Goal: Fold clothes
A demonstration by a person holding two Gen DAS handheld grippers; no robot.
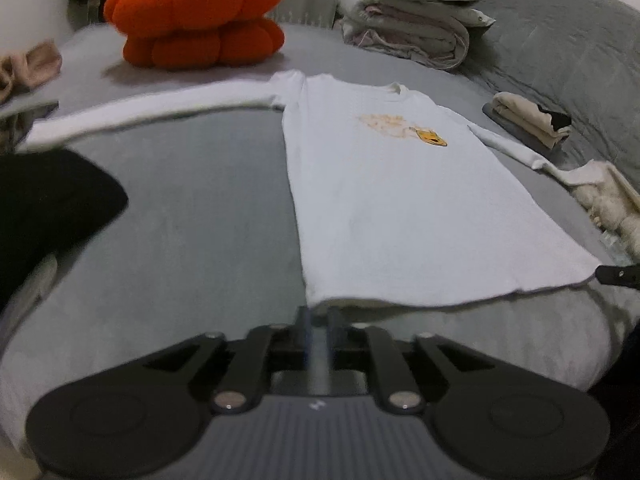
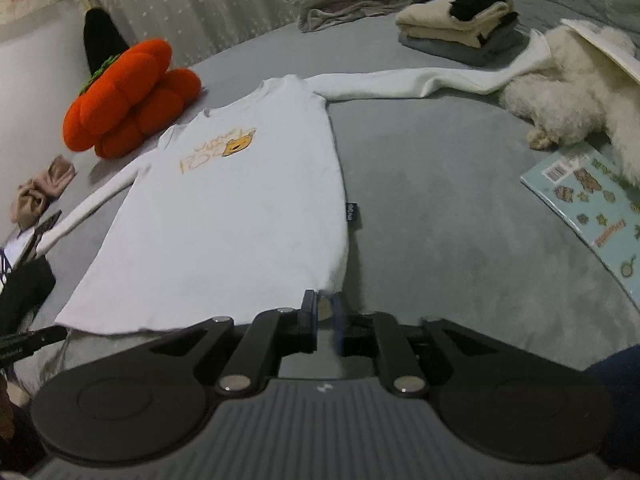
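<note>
Shirt: a white long-sleeved shirt (image 1: 400,200) is laid flat, print side up, on the grey bed cover (image 1: 192,200), hem near and collar far, both sleeves spread outward.
Print: an orange motif (image 2: 224,148) is seen on the chest.
Left gripper: the left gripper (image 1: 318,320) is held at the near left corner of the hem; the fingers are drawn close with a narrow gap, and whether cloth is pinched cannot be told.
Right gripper: the right gripper (image 2: 325,312) is placed at the near right corner of the hem; a small gap is left between the fingers, and a grip on the cloth cannot be told.
Label: a small dark tag (image 2: 353,214) is seen on the shirt's right side seam.
Far left: an orange pumpkin cushion (image 1: 196,16) is set beyond the left sleeve.
Far middle: a stack of folded bedding (image 1: 412,28) is seen behind the collar.
Right: folded cream clothes (image 2: 456,24) lie beyond the right sleeve, whose cuff touches a white fluffy toy (image 2: 568,92); a pale blue book (image 2: 592,204) lies nearer.
Left edge: a beige bundle (image 2: 40,192) lies near the left cuff.
</note>
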